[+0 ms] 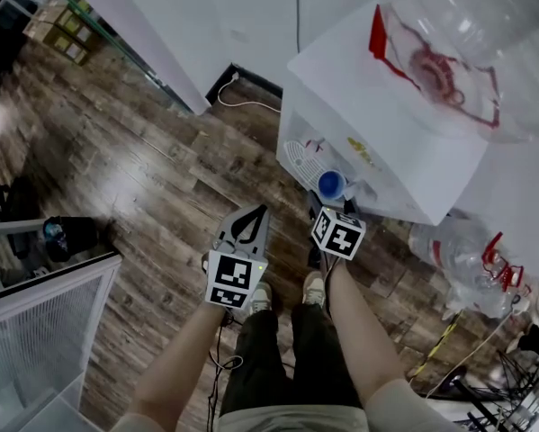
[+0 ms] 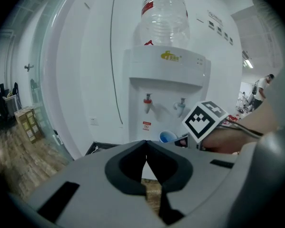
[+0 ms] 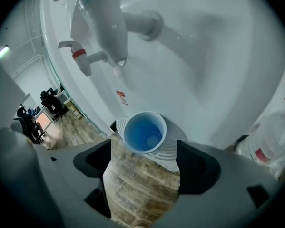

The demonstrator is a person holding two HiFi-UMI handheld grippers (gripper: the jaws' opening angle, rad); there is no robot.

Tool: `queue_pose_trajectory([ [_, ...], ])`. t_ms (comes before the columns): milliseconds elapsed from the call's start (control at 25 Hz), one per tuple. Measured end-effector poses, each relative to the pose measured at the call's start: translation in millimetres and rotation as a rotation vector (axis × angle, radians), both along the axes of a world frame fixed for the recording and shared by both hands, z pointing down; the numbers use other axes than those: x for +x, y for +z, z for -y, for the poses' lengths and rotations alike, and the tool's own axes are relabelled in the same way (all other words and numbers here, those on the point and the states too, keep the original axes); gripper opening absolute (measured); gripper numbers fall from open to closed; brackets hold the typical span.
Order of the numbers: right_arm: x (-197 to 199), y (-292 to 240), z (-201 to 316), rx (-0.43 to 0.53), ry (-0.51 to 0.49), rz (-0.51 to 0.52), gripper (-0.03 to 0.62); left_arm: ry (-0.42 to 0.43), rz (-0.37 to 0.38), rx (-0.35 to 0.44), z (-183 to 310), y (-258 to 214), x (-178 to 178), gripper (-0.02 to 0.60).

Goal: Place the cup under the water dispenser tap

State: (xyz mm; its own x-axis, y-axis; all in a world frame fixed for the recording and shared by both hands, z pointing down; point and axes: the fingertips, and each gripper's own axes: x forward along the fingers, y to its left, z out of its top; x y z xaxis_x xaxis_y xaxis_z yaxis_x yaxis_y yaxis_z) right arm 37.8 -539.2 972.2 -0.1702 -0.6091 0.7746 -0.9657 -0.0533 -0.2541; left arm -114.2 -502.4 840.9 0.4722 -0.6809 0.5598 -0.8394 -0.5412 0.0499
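A blue cup [image 3: 144, 132] stands upright on the ribbed drip tray [image 3: 175, 158] of the white water dispenser [image 1: 386, 124], below the taps and nearer the blue-collared tap [image 3: 106, 23] than the red one [image 3: 80, 56]. My right gripper [image 3: 144, 167] is open just short of the cup, and neither pad touches it. From the head view the cup [image 1: 330, 184] shows just beyond that gripper's marker cube [image 1: 338, 232]. My left gripper [image 2: 146, 160] is shut and empty, held back from the dispenser [image 2: 166, 80] and to the left [image 1: 247, 228]. It sees the cup [image 2: 167, 137] too.
An empty bottle [image 1: 467, 25] sits on top of the dispenser. Spare bottles [image 1: 462, 255] lie on the wooden floor to its right. A cable [image 1: 242, 97] runs from a wall socket on the left. A white mesh frame [image 1: 35, 331] stands at the lower left.
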Motion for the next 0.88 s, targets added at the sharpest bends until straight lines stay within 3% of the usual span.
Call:
queue_pose_trajectory([
  [160, 9.2, -25.4, -15.3, -0.01, -0.018, -0.018, 0.366, -0.006, 0.006, -0.001, -4.1, -18.0, -4.0, 0.006],
  [440, 0.8, -103.0, -31.6, 0.085, -0.233, -0.156, 0.25, -0.009, 0.016, 0.017, -12.8, -68.9, -8.9, 0.006],
  [640, -5.8, -167.2, -41.7, 0.103, -0.277, -0.108, 0.156, -0.01, 0.028, 0.051, -13.9, -111.3, -11.9, 0.006],
  [880, -3.3, -263.3, -63.0, 0.212, -0.311, -0.067, 0.104, -0.015, 0.023, 0.107, -28.1, -172.8, -12.7, 0.006],
])
